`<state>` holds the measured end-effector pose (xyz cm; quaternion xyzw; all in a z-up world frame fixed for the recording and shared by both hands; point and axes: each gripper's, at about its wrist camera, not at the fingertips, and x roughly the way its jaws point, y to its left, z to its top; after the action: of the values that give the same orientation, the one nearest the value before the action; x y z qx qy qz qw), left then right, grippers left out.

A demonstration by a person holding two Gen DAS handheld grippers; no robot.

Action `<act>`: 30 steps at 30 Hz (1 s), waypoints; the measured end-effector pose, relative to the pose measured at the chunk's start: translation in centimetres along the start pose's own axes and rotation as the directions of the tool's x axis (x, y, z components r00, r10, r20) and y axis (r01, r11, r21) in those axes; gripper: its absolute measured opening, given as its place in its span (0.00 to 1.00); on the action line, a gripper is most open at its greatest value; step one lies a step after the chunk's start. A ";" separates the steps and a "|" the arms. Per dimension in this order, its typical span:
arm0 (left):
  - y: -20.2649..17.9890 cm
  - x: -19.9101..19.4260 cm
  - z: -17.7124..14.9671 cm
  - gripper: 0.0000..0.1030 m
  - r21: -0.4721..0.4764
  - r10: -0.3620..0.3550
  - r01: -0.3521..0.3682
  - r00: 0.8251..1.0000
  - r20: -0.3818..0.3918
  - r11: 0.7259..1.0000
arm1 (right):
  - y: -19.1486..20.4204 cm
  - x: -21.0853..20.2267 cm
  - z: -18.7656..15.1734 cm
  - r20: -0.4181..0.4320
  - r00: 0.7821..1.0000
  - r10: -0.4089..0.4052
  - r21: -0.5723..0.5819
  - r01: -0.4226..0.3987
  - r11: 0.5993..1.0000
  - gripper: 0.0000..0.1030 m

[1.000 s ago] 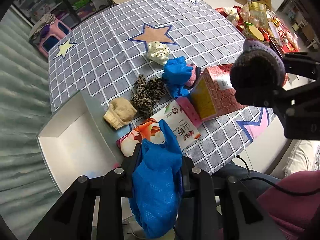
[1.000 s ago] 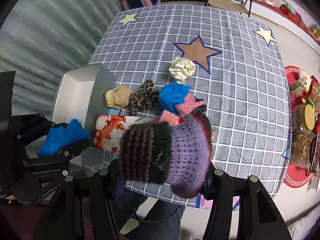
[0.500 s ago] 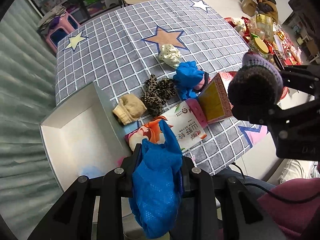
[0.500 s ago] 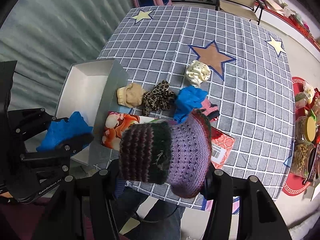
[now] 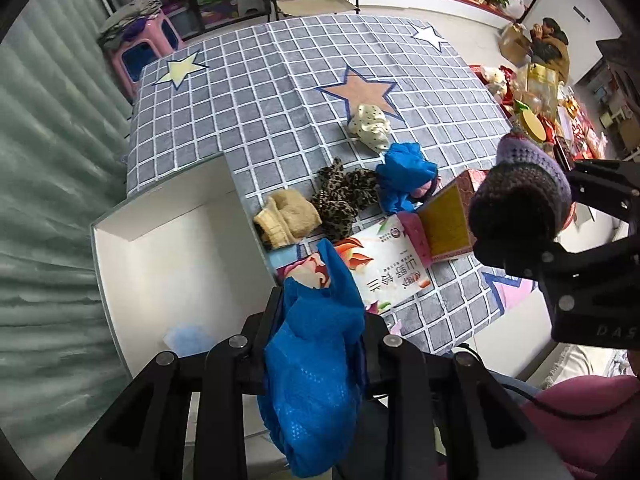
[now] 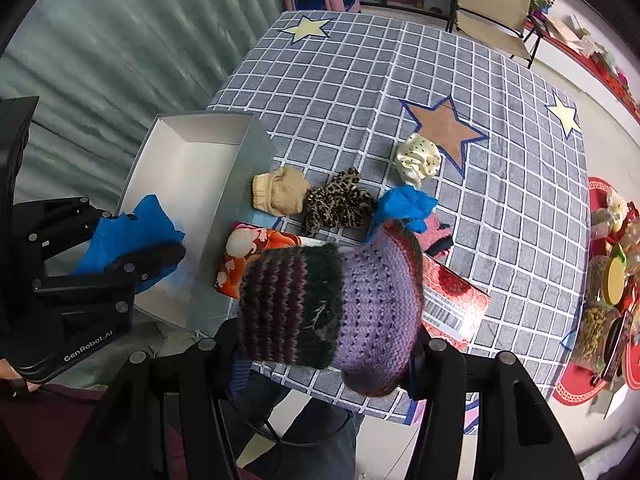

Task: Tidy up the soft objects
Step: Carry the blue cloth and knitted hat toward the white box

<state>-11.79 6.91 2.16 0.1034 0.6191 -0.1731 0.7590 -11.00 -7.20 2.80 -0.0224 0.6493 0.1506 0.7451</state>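
The table (image 5: 280, 92), under a grey checked cloth with stars, stretched away ahead of both claws; its far half lay bare, the widest free room, and its near edge ran just below the claws. The white box (image 5: 160, 248) sat open at the table's near-left corner, directly ahead and left of the left gripper (image 5: 316, 344), its floor almost all clear, its right wall standing beside the clutter. A printed carton (image 5: 384, 264) lay flat just ahead of the left gripper against that wall, and a red carton (image 6: 452, 296) lay just beyond the right gripper (image 6: 328, 344), partly hidden by its load.

The left gripper was clamped on a blue mesh cloth (image 5: 316, 360), which hung down past the fingers. The right gripper was clamped on a knitted purple hat (image 6: 332, 304) bulging wide between its fingers.

Farther ahead, in a loose row across the middle: a beige sock (image 5: 288, 218) next to the box wall, a leopard scrunchie (image 5: 344, 200) touching it, a second blue cloth (image 5: 404, 172) overlapping a pink item (image 6: 436, 232), and a cream dotted scrunchie (image 5: 370, 128) apart at the brown star's edge.
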 end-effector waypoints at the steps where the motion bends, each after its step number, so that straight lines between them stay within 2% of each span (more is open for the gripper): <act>1: 0.2 -0.1 -0.1 0.31 -0.005 0.001 -0.001 1.000 0.002 1.000 | 0.3 0.0 0.2 -0.001 1.000 -0.003 -0.006 0.003 1.000 0.57; 13: 3.8 -0.5 -1.9 0.31 -0.079 0.019 -0.018 1.000 0.016 0.997 | 4.2 0.9 1.8 -0.016 1.000 0.002 -0.100 -0.003 0.995 0.57; 23: 5.2 -0.9 -3.1 0.31 -0.132 0.012 -0.007 0.999 0.040 0.991 | 7.0 1.6 2.4 -0.036 0.999 -0.011 -0.180 0.004 0.984 0.57; 30: 6.8 -1.1 -4.2 0.31 -0.169 0.041 -0.032 0.998 0.045 0.985 | 8.6 1.6 3.3 -0.032 0.999 -0.017 -0.222 0.009 0.975 0.57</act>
<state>-13.12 14.84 1.98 0.0460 0.6111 -0.1086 0.7827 -9.85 2.02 3.12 -0.1123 0.6409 0.2168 0.7278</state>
